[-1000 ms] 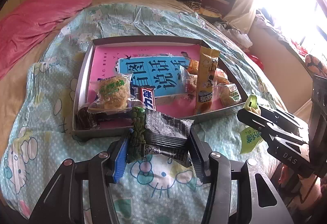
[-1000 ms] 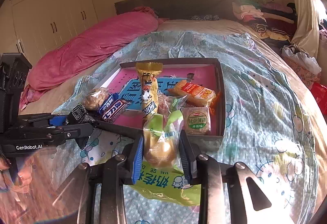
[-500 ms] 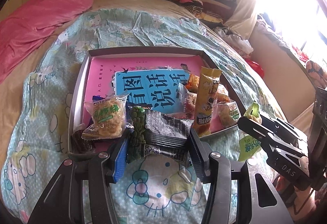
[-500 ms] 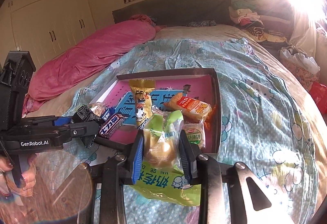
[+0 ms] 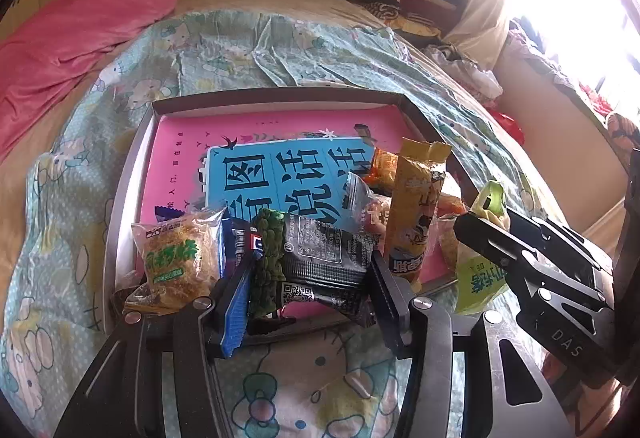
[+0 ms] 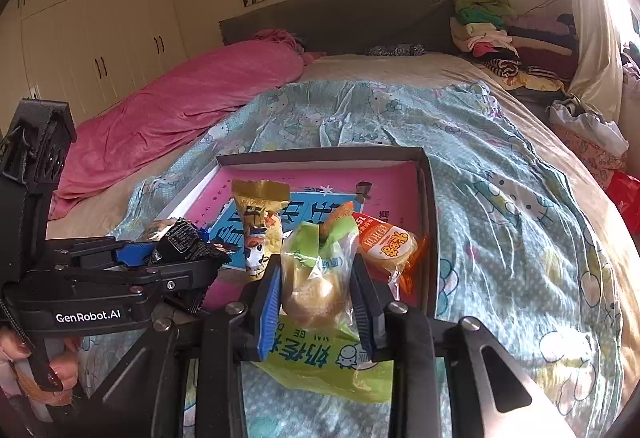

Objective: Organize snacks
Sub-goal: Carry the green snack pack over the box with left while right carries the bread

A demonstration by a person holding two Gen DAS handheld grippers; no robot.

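**Operator:** What did each gripper have at that moment, and where were the items?

**Reviewer:** Your left gripper was clamped on a black snack packet, with both pads pressed against its sides. The packet hung over the near rim of the tray, above the other snacks. Your right gripper was clamped on a bun in a clear and green wrapper. That bun sat at the tray's near edge, beside the orange-wrapped cake.

**Operator:** How did you judge the handling of these two?

**Reviewer:** Both looked light. The black packet appeared to be thin, slick film around a flat filling, so it could have slid or twisted between the pads. You held it across its middle, which I judged the correct place; the crimped ends would have folded. The bun looked soft and easily crushed. Its wrapper bulged between the pads, so a firmer squeeze risked flattening it. A hold across the widest part of the bun, not the loose green top, suited it best.

**Operator:** Anything close by to watch?

**Reviewer:** The tall yellow packet stood propped between your two grippers, and I judged that a nudge would have toppled it.
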